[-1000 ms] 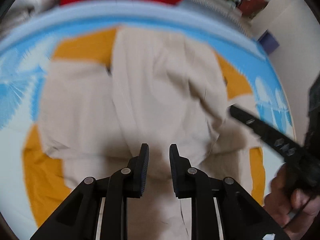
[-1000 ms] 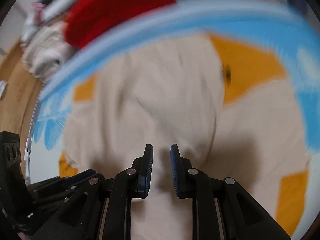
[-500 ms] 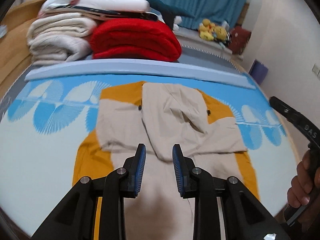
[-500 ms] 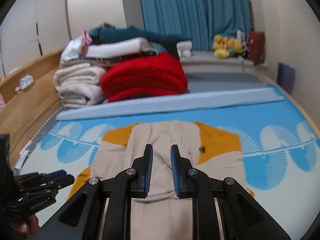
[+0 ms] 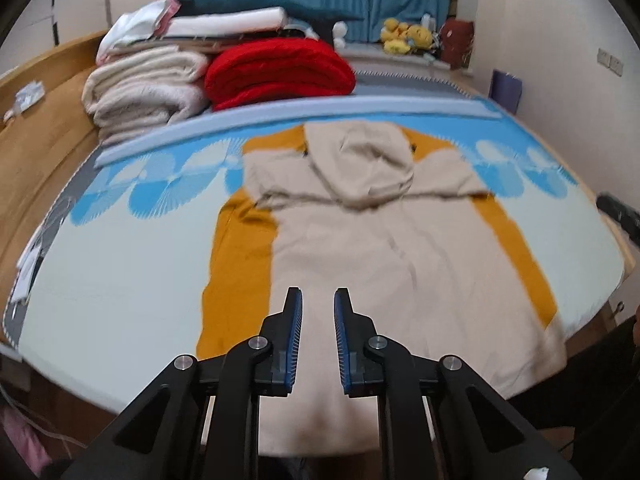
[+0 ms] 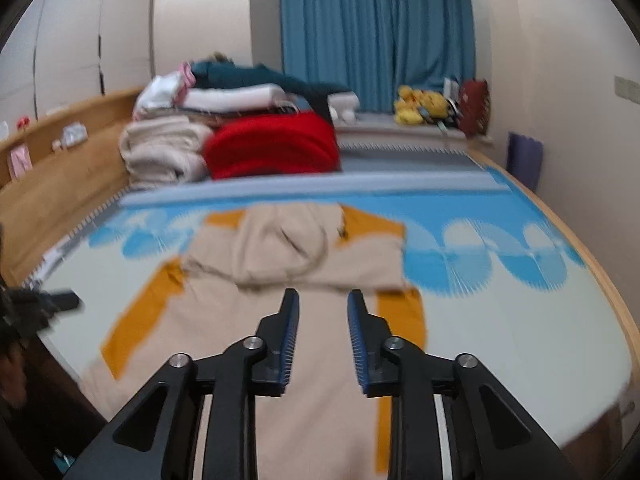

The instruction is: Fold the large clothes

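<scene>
A large beige and mustard hooded garment [image 5: 384, 240] lies flat on the bed, hood and sleeves folded in over the chest, hem hanging over the near edge. It also shows in the right wrist view [image 6: 288, 304]. My left gripper [image 5: 317, 320] is open and empty, held above the lower part of the garment. My right gripper [image 6: 323, 320] is open and empty, above the garment's lower middle. The right gripper's tip shows at the right edge of the left wrist view [image 5: 620, 216]; the left gripper shows at the left of the right wrist view [image 6: 44, 304].
The bed cover [image 5: 120, 264] is pale with a blue fan pattern. A red blanket [image 5: 280, 70] and a stack of cream and white folded bedding [image 5: 148, 84] sit at the far end. A wooden headboard ledge [image 5: 44, 120] runs along the left. Plush toys [image 6: 420, 110] are by the blue curtain.
Both grippers have drawn back and up from the hood area toward the near edge of the bed. The hood now lies folded on the chest. The right gripper's jaws have opened wider.
</scene>
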Available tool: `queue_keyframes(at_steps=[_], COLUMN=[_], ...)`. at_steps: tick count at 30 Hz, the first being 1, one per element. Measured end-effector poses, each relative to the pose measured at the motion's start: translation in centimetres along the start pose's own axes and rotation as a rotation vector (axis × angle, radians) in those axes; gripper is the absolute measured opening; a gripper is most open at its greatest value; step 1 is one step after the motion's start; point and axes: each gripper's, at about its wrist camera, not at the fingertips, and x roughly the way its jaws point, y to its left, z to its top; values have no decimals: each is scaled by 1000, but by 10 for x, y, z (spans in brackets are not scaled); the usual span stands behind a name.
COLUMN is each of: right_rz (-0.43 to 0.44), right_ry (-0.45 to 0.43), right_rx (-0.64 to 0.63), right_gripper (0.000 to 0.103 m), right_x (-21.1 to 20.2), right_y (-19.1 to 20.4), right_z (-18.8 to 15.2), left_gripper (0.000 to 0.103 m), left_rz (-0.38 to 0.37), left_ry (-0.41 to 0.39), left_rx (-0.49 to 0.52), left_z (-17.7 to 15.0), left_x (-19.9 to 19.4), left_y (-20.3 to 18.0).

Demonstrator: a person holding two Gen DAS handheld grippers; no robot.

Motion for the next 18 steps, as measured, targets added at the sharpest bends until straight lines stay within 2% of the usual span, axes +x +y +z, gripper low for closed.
queue_keyframes(at_steps=[3, 5, 6, 7, 8, 10, 13, 16, 18], right_rz=[-63, -138, -141, -137, -147, -183, -177, -161, -162], right_ry=[70, 193, 209, 203, 198, 218, 275, 325, 350], right_rx=[42, 106, 136, 175, 184, 170, 214, 261, 287], right_gripper=[28, 28, 28, 28, 28, 28, 28, 28, 28], right_x=[12, 32, 37, 42, 45, 56, 67, 75, 82], right_y=[-21, -39, -44, -52, -55, -61, -70, -80, -86], right_z=[-48, -71, -73, -74, -74, -78, -84, -90, -93], left_gripper=[13, 11, 10, 9, 8, 8, 8, 8, 8], left_rz=[-20, -13, -3, 20, 23, -38, -45, -143, -154], left_ry=[23, 54, 80, 145, 179, 170, 167, 201, 211], left_rx=[-12, -2, 1, -1, -21, -93, -146, -260, -280], left_z=[-27, -49, -57, -63, -63, -57, -53, -48, -39], left_x=[12, 35, 45, 60, 68, 72, 77, 81, 82], left_y=[7, 11, 12, 14, 16, 26, 41, 73, 97])
